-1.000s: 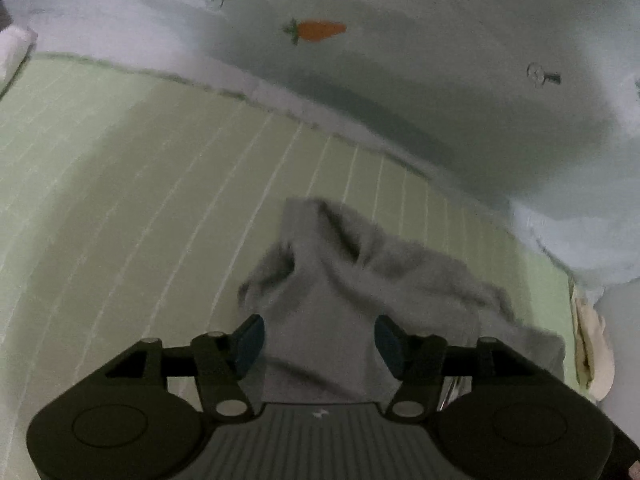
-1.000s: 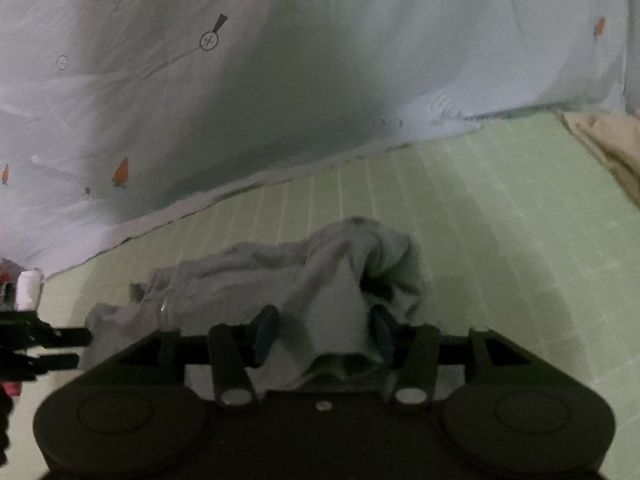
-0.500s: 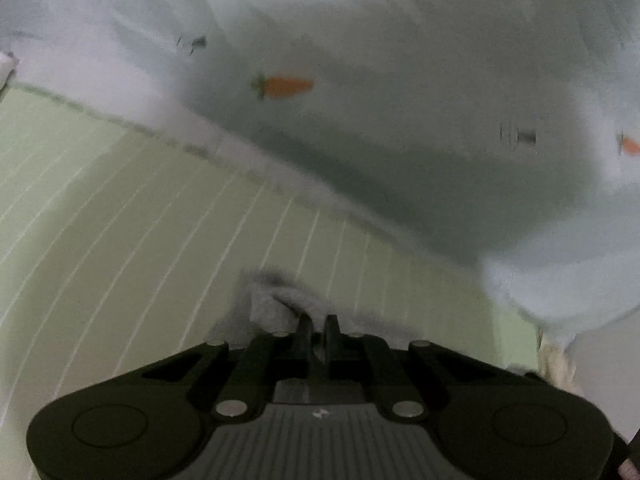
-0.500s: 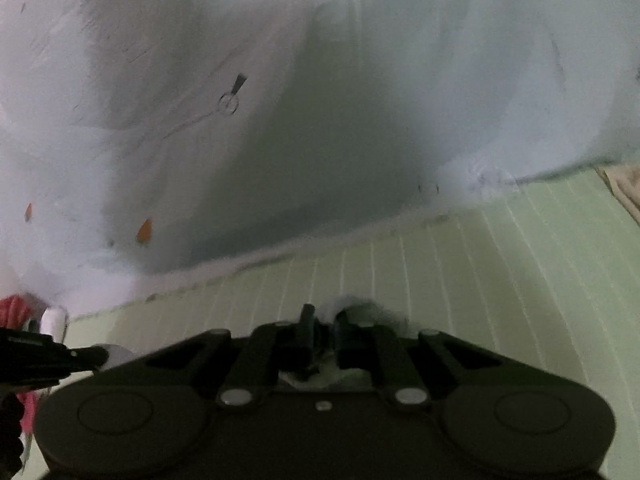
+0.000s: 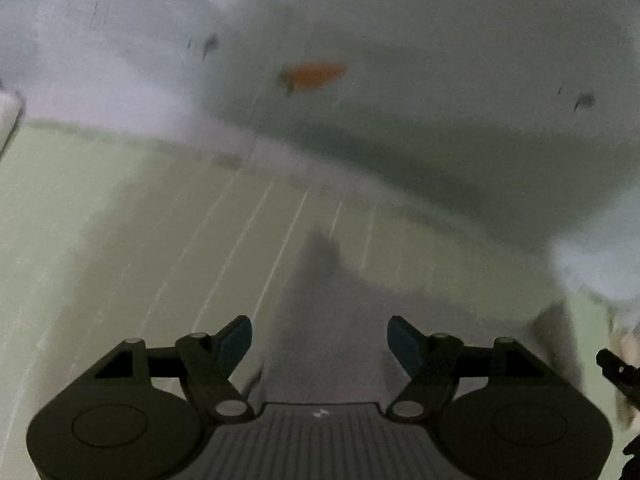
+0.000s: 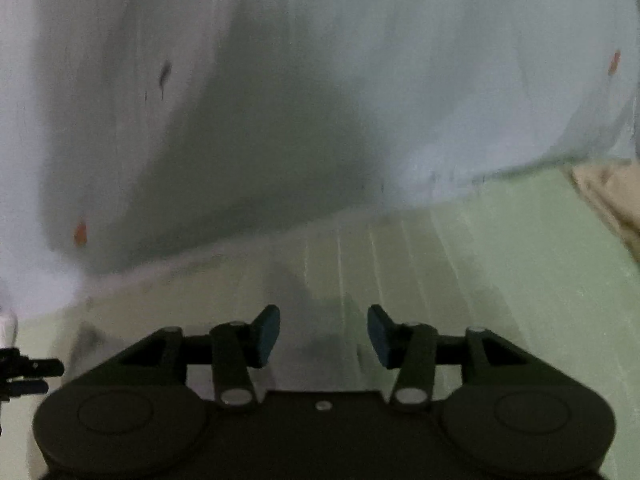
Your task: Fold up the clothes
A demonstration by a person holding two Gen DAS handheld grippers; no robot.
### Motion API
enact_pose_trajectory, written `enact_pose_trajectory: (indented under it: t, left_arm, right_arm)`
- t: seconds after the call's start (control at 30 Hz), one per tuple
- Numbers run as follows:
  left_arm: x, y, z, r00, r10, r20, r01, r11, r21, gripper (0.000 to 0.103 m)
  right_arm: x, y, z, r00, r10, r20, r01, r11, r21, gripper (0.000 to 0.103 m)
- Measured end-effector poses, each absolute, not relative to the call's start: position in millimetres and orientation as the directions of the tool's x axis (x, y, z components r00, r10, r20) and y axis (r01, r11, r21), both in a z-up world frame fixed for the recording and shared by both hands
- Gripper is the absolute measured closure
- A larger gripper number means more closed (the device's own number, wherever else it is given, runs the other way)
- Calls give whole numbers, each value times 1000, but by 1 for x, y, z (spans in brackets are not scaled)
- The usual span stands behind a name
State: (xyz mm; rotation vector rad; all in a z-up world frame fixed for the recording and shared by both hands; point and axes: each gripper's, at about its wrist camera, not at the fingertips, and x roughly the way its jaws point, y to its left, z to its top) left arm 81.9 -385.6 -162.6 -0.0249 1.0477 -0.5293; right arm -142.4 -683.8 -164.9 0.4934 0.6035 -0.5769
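Since half a second ago both the left gripper (image 5: 319, 340) and right gripper (image 6: 323, 334) have sprung apart, jaws just opening and gripping nothing, releasing the soft grey garment (image 5: 340, 320) onto the near green gridded mat (image 5: 120, 240), so this fold looks done and regrasping an edge comes next.

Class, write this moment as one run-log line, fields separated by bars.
left hand-held gripper: just opened, empty | right hand-held gripper: just opened, empty | grey garment: released on green mat

Left wrist: close, angled down over the green mat (image 5: 100, 240).
Right wrist: likewise.
Shared: the mat's far edge under the pale sheet (image 5: 440, 40).
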Motion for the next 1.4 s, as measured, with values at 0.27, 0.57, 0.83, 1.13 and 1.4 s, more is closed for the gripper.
enact_pose_trajectory:
  t: [0.27, 0.57, 0.83, 1.13, 1.4]
  left_arm:
    - [71, -371, -185, 353, -350, -868, 381, 901, -208, 21]
    - [89, -350, -185, 334, -341, -879, 365, 906, -212, 15]
    - [75, -349, -201, 196, -539, -819, 411, 803, -431, 0]
    - [50, -375, -205, 156, -604, -781, 522, 722, -454, 1]
    - [23, -372, -203, 104, -626, -773, 440, 726, -528, 57]
  right_arm:
    - [-133, -683, -204, 574, -357, -737, 654, 741, 151, 60]
    - [-160, -696, -201, 587, -397, -706, 774, 531, 345, 31]
    - [-169, -685, -224, 695, -175, -697, 656, 552, 515, 8]
    - [-146, -671, -229, 767, -24, -642, 538, 569, 622, 0]
    - [-145, -628, -231, 798, 79, -597, 510, 438, 740, 44]
